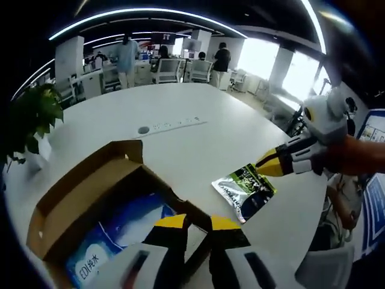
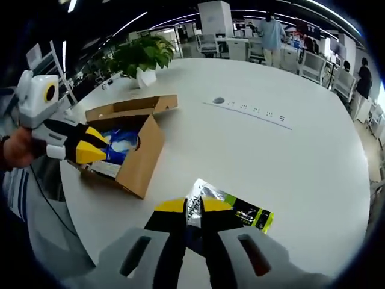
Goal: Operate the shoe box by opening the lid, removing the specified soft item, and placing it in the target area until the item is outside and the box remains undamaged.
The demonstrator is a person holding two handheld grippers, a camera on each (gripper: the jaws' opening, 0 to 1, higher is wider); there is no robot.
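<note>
The shoe box [image 1: 90, 205] sits open near the edge of the round white surface [image 1: 198, 150], its flaps up, with a blue-and-white soft packet [image 1: 129, 226] still lying inside. A second soft item, a green-and-black foil pouch [image 1: 245, 188], already lies flat on the surface just beside the box, on the side toward the right tongs.

The left tongs [image 1: 195, 224] hang over the box's near wall, tips close together with only a thin gap and nothing visibly between them. In the right gripper view the right tongs [image 2: 192, 208] hover at the pouch [image 2: 231, 208], tips nearly together; whether they pinch its edge or merely sit above it I cannot tell.

My reading is that the step in hand is setting the pouch down in its place. To do it well, the right tongs should let go only once the pouch lies fully flat, then lift straight up so the foil does not drag along. The left tongs would do best to stay off the cardboard wall, since pressing there could crease it. A potted plant [image 2: 141, 57] and a strip of sockets [image 2: 252, 111] stand well apart, toward the far side of the surface, out of the way.
</note>
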